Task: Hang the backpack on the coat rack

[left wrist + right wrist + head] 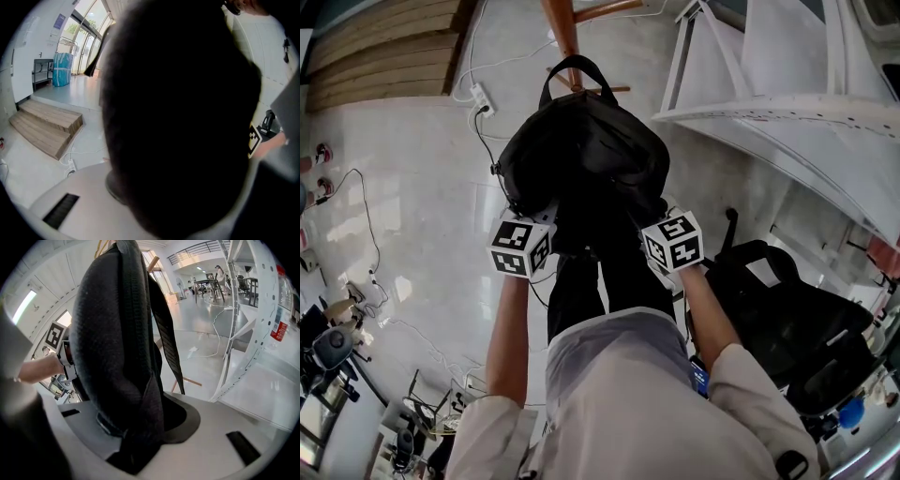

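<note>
Backpack point(581, 159) is held off the floor between both grippers, its long axis running from the jaws away towards the coat rack point(562, 28).

Left gripper point(536, 216): black fabric fills its own view; jaws judged clamped on the bag's lower left side.
Right gripper point(661, 223): jaws pinched on a fold of fabric at the lower right.

Carry loop point(577, 67) is at the far end, overlapping the rack's pole beside a short peg point(614, 90). Cannot tell if it is hooked. Both grippers are about equally far from the rack.

Black backpack point(581, 150) hangs upright, bulging, its top loop against the far wooden rack point(561, 23).
</note>
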Demonstrator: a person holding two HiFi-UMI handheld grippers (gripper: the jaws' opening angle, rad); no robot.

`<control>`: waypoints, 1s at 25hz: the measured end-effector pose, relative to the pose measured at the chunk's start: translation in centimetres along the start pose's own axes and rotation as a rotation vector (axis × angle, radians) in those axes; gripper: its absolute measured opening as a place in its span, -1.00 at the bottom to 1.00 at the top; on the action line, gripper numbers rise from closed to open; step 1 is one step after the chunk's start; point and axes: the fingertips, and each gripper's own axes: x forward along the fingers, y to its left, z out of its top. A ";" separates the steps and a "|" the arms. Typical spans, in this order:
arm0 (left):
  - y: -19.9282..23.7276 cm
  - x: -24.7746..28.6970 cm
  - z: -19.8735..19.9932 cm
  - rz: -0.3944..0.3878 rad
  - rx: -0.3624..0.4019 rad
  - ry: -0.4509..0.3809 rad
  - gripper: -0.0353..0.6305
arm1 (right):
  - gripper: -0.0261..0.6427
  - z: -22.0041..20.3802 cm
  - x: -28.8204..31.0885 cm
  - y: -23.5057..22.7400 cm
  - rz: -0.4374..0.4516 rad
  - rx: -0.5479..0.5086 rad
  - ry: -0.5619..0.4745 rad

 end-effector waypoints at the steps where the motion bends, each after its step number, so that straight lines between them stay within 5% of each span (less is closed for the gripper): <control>1: 0.1 0.1 0.0 0.000 0.001 0.001 -0.63 | -0.53 0.0 0.1 0.0 0.001 0.002 0.000; 25: 1.8 2.6 -2.5 0.000 -0.021 0.046 -0.63 | -0.51 -1.6 3.1 -1.6 0.012 0.026 0.040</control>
